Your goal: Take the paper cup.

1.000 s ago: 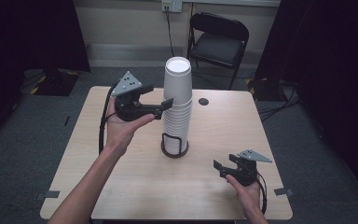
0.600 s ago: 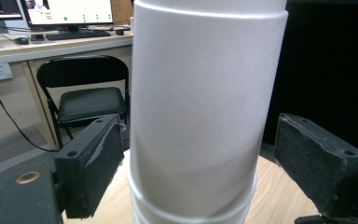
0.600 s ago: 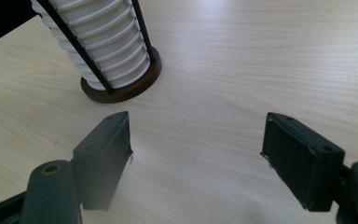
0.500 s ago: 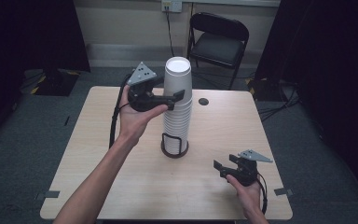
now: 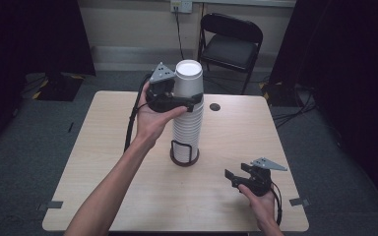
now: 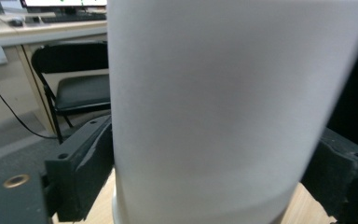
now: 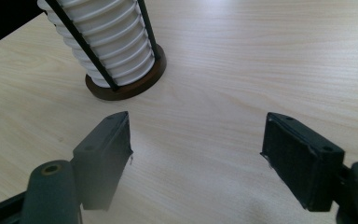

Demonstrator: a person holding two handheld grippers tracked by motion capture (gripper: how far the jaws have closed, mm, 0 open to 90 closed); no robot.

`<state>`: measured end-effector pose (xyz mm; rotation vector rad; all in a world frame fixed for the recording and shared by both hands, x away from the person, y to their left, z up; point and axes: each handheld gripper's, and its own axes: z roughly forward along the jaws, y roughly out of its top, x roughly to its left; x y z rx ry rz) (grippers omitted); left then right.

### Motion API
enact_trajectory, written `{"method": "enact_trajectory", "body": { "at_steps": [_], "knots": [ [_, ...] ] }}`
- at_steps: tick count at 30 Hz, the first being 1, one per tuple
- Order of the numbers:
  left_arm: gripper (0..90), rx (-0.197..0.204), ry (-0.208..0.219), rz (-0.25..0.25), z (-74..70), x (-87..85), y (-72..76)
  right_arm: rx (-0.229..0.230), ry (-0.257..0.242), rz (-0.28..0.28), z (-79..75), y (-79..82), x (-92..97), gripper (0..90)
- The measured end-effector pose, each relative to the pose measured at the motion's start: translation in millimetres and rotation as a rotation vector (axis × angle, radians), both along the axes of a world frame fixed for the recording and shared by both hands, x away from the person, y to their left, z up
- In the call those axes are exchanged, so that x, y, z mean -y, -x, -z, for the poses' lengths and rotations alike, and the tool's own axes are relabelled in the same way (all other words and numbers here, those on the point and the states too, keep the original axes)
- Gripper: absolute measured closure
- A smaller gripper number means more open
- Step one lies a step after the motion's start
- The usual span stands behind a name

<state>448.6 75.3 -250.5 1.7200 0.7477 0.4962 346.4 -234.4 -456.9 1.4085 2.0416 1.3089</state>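
- R gripper (image 5: pixel 232 176) nearest, low over the table's (image 5: pixel 103 162) near right part, held in the person's right hand (image 5: pixel 262 204). Jaws spread wide, nothing btwn them, just bare wood in the right gripper view.
- Cup holder (image 5: pixel 184 156): round dark base w/ black wire uprights, standing mid-table, ahead and left of the R gripper, apart from it.
- Stack of white cups (image 5: pixel 187 120) upright in that holder, ribbed rims showing in the right gripper view (image 7: pixel 107 42).
- L gripper (image 5: pixel 183 101) up at the top of the stack, in the left hand (image 5: pixel 152 120). Jaws sit either side of the top cup (image 6: pixel 223 112), cup btwn them; jaws have just been opening. Can't tell if the pads press on the cup wall.
- Small dark round thing (image 5: pixel 215 106) on the table past the stack, to its right.
- Black folding chair (image 5: pixel 232 42) beyond the table's far edge.
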Motion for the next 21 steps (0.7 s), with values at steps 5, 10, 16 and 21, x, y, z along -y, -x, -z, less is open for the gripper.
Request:
{"method": "enact_trajectory", "body": {
  "at_steps": [5,10,16,21],
  "knots": [
    [10.5,0.005,-0.021,-0.006,2.9,4.8,-2.0,-0.003,0.002,-0.002,0.0,0.3,-0.2,23.5],
    [9.9,-0.009,-0.023,0.003,5.2,6.1,-5.3,-0.003,0.003,-0.003,-0.1,0.3,-0.1,23.5],
    [10.6,-0.007,-0.031,0.010,4.8,4.1,-6.5,-0.006,0.003,-0.003,0.3,0.0,-0.2,23.6],
    [11.5,-0.006,-0.043,0.009,3.3,4.4,-6.5,-0.005,0.004,-0.004,0.4,0.0,-0.5,23.6]
  ]
}}
